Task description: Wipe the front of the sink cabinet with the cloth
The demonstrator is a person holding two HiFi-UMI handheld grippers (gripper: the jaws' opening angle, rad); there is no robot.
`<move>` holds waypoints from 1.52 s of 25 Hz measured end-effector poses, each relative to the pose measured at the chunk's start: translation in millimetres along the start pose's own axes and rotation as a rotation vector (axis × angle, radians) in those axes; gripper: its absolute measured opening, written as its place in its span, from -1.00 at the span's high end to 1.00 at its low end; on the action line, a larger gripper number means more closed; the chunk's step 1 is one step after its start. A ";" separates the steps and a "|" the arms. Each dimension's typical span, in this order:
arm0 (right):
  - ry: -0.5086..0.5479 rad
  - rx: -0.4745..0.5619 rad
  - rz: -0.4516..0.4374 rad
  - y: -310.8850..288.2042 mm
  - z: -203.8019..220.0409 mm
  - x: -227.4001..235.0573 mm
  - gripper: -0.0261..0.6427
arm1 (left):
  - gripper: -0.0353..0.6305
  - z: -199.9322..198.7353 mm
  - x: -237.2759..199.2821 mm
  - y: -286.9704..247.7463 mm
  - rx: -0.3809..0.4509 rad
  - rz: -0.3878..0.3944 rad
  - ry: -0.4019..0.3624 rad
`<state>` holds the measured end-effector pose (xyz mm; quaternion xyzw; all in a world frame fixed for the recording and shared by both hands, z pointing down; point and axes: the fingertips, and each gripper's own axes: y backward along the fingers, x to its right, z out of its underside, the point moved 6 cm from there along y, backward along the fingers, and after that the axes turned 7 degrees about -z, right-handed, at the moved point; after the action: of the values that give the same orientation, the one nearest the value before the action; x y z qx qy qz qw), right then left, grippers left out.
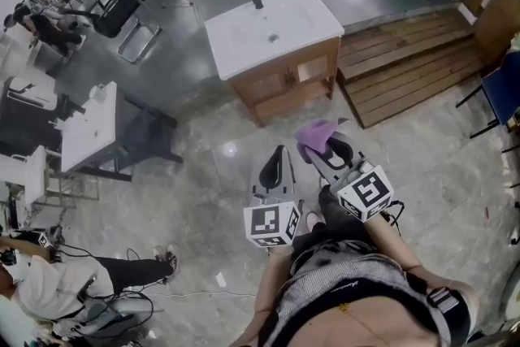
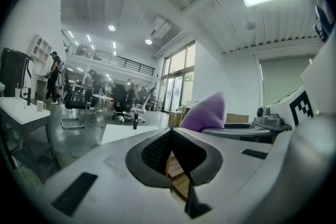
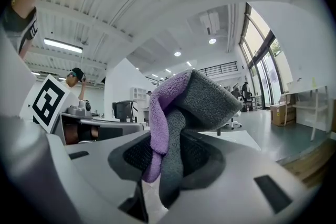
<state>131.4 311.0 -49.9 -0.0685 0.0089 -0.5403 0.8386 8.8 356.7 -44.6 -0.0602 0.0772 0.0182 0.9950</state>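
Hidden by cloth and gripper bodies
The cloth [image 3: 176,107] fills the right gripper [image 3: 170,139], covering its jaw tips. Ahead of the left gripper [image 2: 171,138], that gripper's own body hides the front of the sink cabinet [image 2: 121,135]; people [image 2: 94,89] far beyond it are too blurred to tell apart.

Fuzzy purple-grey cloth [image 3: 178,107], wooden cabinet [image 1: 286,82], glossy white sink top [image 1: 302,19]
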 end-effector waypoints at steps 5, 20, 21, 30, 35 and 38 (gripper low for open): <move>-0.012 0.011 -0.042 -23.5 -8.7 36.9 0.39 | 0.88 -15.6 -0.7 -48.3 0.026 -0.025 -0.001; 0.013 0.000 -0.148 -59.1 -22.0 120.4 0.39 | 0.88 -33.7 5.1 -120.0 0.061 -0.148 -0.010; 0.028 -0.008 -0.139 -60.1 -22.4 126.8 0.39 | 0.88 -34.2 2.2 -122.4 0.065 -0.164 -0.011; 0.042 -0.021 -0.103 -73.0 -26.9 162.1 0.39 | 0.88 -26.6 -6.7 -145.6 0.040 -0.206 0.017; 0.078 -0.034 -0.080 -88.7 -34.4 175.1 0.39 | 0.88 -34.6 -19.2 -161.6 0.041 -0.145 -0.015; 0.070 -0.031 -0.043 -98.9 -35.3 181.3 0.39 | 0.88 -36.5 -30.8 -174.6 0.038 -0.114 -0.019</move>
<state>114.2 102.5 -61.8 -0.0629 0.0452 -0.5599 0.8250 -19.2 178.2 -55.2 -0.0453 0.0646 -0.0392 0.9961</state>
